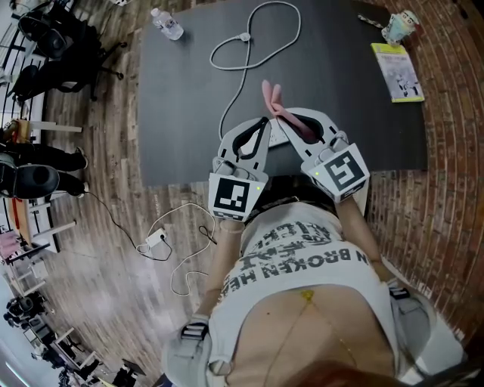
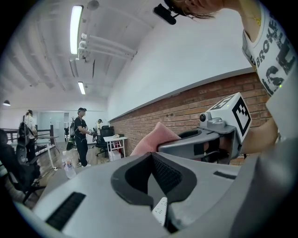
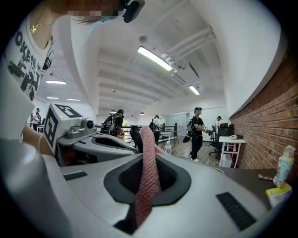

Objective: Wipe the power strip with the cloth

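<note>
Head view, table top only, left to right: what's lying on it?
water bottle → white cable → yellow booklet

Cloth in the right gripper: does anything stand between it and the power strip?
Nothing visible does. The right gripper is shut on the pink cloth, beside the shut left gripper. In the head view the power strip seems mostly hidden under both grippers, only a white sliver showing between them, so its top cannot be checked.

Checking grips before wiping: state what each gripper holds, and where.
Right gripper pinches the pink cloth partway along, its end poking out. Left gripper clamps the edge of something white, probably the power strip.
</note>
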